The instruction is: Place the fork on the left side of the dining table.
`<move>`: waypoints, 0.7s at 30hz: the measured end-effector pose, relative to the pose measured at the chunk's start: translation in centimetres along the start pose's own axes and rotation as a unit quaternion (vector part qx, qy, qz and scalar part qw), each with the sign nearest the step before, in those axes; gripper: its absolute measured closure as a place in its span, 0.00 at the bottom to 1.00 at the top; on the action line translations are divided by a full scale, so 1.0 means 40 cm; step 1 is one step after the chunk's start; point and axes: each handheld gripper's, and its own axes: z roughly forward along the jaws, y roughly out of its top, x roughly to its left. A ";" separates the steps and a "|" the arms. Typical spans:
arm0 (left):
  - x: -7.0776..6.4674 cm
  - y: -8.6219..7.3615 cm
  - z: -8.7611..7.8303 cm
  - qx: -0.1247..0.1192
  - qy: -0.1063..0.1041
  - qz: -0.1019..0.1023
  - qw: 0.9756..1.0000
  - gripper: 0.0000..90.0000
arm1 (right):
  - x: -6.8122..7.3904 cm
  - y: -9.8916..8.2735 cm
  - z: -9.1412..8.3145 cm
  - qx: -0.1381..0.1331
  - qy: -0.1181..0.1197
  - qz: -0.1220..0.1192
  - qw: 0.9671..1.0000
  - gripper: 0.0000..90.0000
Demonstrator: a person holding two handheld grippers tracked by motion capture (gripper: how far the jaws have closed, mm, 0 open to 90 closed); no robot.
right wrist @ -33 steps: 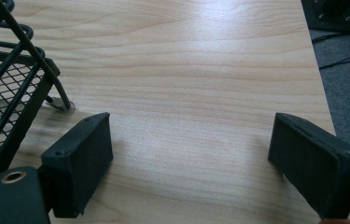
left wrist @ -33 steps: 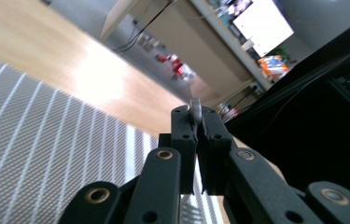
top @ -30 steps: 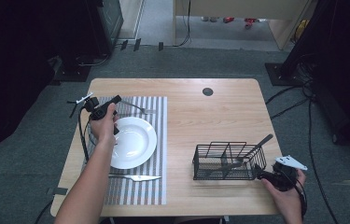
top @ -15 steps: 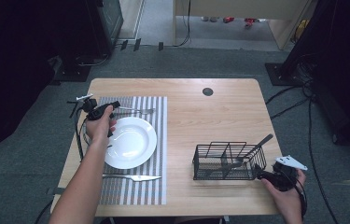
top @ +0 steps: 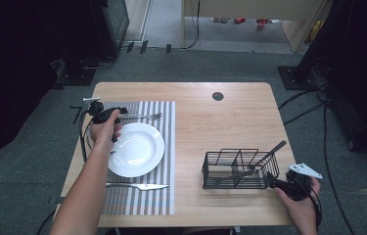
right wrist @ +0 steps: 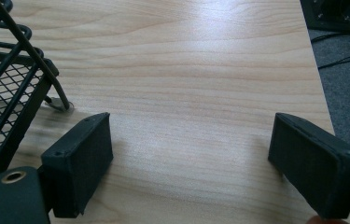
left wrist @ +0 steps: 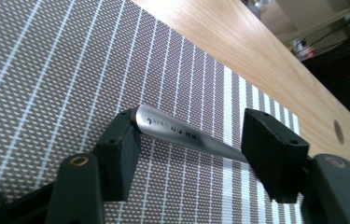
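**Releasing the fork on the striped mat**

Your left gripper (left wrist: 189, 154) has just been opening; its jaws stand apart around the smooth steel fork (left wrist: 186, 135) handle lying on the woven placemat (top: 164, 161). One round white plate (top: 137, 149), one knife (top: 139, 186), one wire caddy (top: 240, 169). Your right gripper (right wrist: 191, 163) gapes empty.

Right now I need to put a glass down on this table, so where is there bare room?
Bare wood lies between the striped placemat and the wire basket, and across the far edge near the round hole. The mat is crowded: plate, fork, knife.
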 end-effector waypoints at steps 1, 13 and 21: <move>-0.002 0.004 -0.001 0.003 0.004 0.006 1.000 0.42 | 0.000 0.000 0.000 0.001 0.000 0.001 1.000 0.15; -0.015 0.026 -0.002 -0.009 0.036 0.034 0.999 0.30 | 0.000 0.000 0.000 0.000 0.000 0.001 1.000 0.15; -0.028 0.026 -0.028 -0.035 0.032 0.065 0.997 0.29 | 0.000 0.000 0.000 0.000 0.000 0.000 1.000 0.15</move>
